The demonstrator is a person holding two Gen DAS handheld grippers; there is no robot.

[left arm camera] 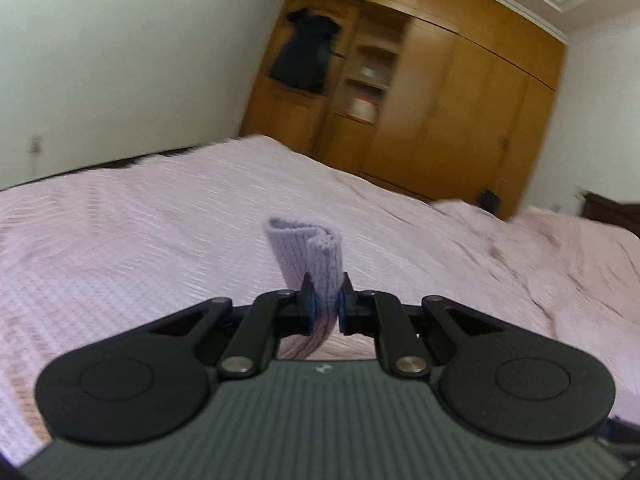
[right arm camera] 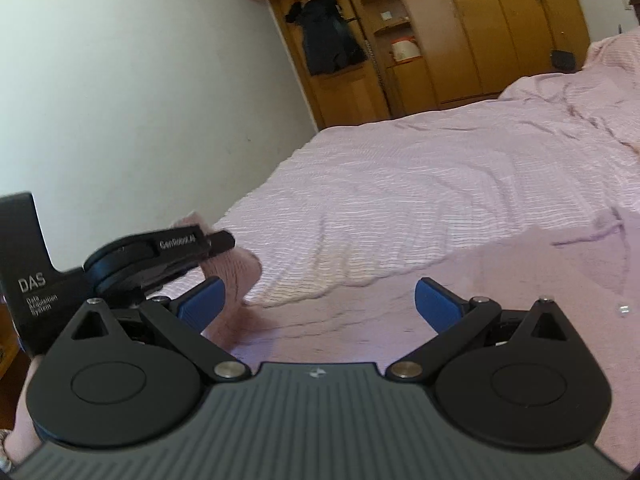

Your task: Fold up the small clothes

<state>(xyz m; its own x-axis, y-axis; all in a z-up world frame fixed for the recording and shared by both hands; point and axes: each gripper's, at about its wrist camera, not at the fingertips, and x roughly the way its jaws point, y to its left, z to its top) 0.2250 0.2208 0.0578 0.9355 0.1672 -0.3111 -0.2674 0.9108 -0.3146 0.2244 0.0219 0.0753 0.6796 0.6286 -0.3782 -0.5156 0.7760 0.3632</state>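
Observation:
My left gripper [left arm camera: 325,300] is shut on the cuff end of a lilac knitted garment [left arm camera: 316,256], which sticks up between its fingers above the pink bed cover. In the right wrist view the same garment [right arm camera: 500,288] lies spread flat on the bed under my right gripper [right arm camera: 320,300], with a small clear button [right arm camera: 625,308] at the right. My right gripper is open and empty just above the garment. The left gripper [right arm camera: 218,242] shows at the left of that view, holding up a sleeve [right arm camera: 236,276].
A pink textured bed cover [right arm camera: 420,184] covers the bed [left arm camera: 140,240]. A wooden wardrobe [left arm camera: 460,112] stands behind it, with a dark garment [right arm camera: 326,36] hanging on it. A white wall [right arm camera: 140,80] is at the left.

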